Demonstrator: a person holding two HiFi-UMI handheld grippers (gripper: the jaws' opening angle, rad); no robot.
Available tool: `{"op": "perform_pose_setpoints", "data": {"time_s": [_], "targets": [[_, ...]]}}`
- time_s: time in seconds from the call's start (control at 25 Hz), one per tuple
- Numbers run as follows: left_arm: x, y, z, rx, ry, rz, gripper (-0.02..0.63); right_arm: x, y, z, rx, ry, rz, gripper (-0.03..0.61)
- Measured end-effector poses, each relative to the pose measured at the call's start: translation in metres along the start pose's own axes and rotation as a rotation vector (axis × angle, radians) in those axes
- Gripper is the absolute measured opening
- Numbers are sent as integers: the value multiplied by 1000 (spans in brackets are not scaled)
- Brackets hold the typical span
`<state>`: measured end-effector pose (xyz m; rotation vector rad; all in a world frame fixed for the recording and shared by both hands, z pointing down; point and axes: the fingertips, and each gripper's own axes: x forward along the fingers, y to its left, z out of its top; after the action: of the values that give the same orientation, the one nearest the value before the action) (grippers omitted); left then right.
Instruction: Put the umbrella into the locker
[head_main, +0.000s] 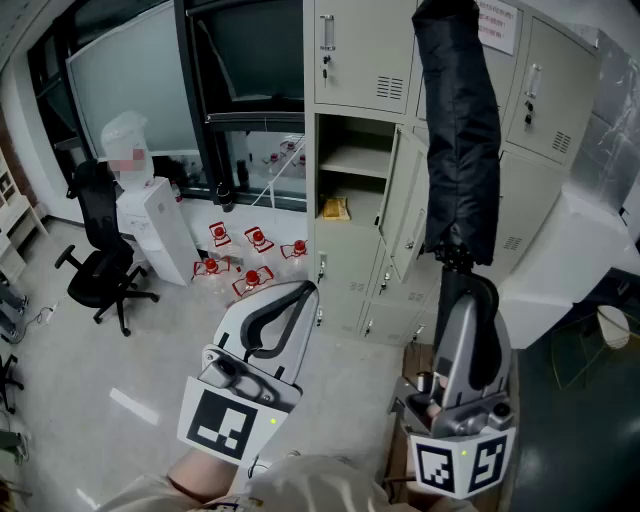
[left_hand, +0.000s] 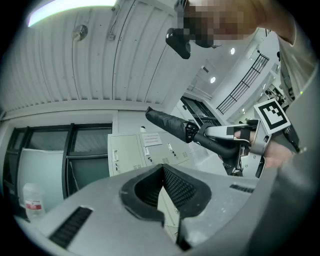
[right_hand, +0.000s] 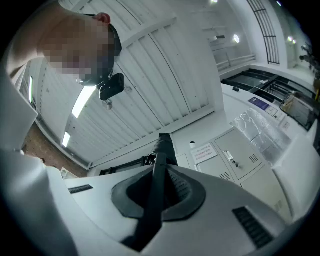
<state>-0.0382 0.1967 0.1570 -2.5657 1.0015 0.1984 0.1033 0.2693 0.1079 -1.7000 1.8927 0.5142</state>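
Note:
A folded black umbrella (head_main: 459, 130) stands upright in front of the grey lockers (head_main: 365, 55), and my right gripper (head_main: 466, 288) is shut on its handle. In the right gripper view the dark handle (right_hand: 154, 200) runs between the jaws and the canopy (right_hand: 164, 145) rises beyond them. One locker compartment (head_main: 350, 165) is open, its door (head_main: 405, 205) swung out to the right, just left of the umbrella. My left gripper (head_main: 303, 291) is shut on nothing, low and left of the umbrella. The left gripper view also shows the umbrella (left_hand: 169, 122) and the right gripper (left_hand: 224, 142).
A yellowish packet (head_main: 335, 208) lies on the open locker's lower shelf. A black office chair (head_main: 98, 262), a white water dispenser (head_main: 152, 218) and several red-capped bottles (head_main: 250, 258) stand on the floor at left. A white slab (head_main: 570, 260) leans at right.

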Motion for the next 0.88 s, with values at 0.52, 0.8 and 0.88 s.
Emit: {"op": "perform_pose_setpoints", "data": {"time_s": [0.52,0.8,0.88], "targets": [[-1,-3,-5,-5,-2,9,8,-3,-8,-6,2,28,-8,21],[9,-20,-7,-5,8,27,8,-8,-26,-11,11,63,0,21],[11,-25,-8,-1,8,33,8,-10,-34,-13,23,72,0,21]]}}
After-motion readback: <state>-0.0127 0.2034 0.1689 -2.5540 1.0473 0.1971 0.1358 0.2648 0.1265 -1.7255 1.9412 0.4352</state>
